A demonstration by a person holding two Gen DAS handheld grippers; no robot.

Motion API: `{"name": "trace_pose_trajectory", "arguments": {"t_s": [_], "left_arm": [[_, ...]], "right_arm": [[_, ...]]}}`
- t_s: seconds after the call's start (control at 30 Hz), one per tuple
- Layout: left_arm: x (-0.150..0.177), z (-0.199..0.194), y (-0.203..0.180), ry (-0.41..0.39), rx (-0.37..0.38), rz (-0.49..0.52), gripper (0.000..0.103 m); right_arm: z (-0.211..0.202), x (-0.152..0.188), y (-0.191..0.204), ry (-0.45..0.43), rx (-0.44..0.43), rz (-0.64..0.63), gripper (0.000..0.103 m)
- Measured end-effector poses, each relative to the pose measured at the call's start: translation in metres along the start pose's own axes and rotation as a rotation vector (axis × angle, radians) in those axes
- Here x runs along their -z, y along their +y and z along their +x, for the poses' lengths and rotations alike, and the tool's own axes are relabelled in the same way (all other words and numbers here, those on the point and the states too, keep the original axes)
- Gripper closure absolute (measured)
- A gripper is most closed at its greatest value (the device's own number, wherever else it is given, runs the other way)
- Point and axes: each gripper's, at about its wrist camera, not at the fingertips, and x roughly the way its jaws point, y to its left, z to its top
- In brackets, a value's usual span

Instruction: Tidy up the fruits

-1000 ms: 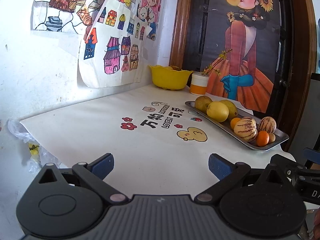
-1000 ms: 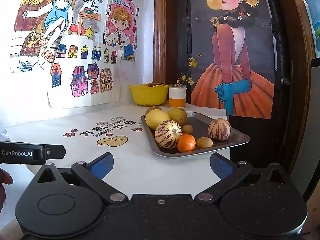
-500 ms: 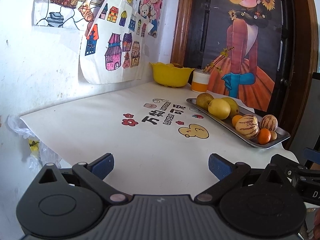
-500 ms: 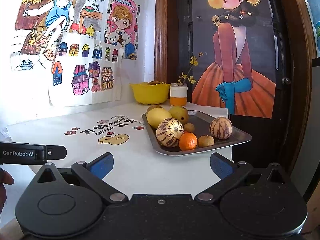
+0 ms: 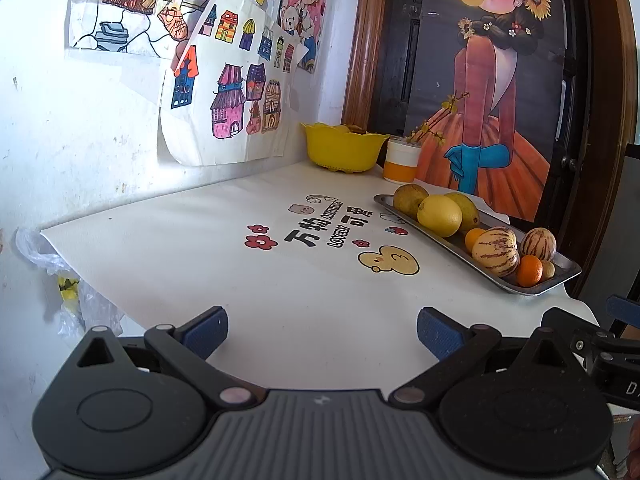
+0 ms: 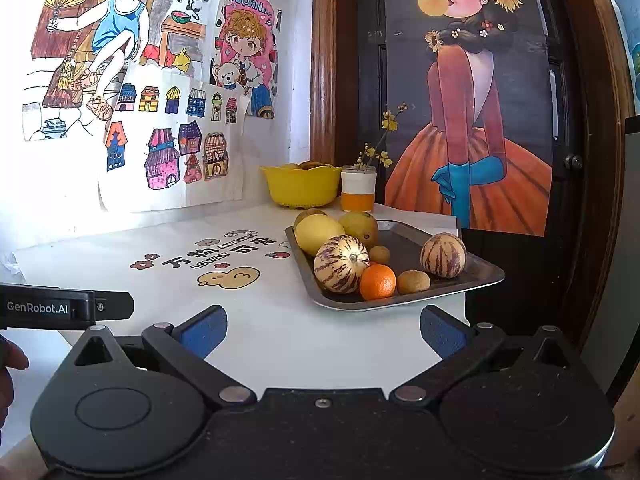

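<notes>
Currently both grippers, left (image 5: 320, 330) and right (image 6: 322, 332), hang fingers wide, holding nothing. Fruits sit mixed on the metal tray (image 6: 476, 280); some show in the yellow bowl (image 6: 300, 186). Progress unclear: fits sorting pending or finished.

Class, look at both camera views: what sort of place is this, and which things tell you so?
Probably a room in a home: children's coloured drawings taped to the wall, a metal tray of fruit and a yellow bowl on a cartoon-printed tablecloth.
</notes>
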Motion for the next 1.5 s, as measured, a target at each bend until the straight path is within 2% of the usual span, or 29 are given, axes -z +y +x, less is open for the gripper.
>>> {"name": "trace_pose_trajectory", "arguments": {"t_s": [1.5], "left_arm": [[0.0027, -0.0001, 0.0003, 0.005, -0.001, -0.003, 0.0]], "right_arm": [[0.0006, 0.002, 0.0032, 0.007, -0.002, -0.002, 0.001]]}}
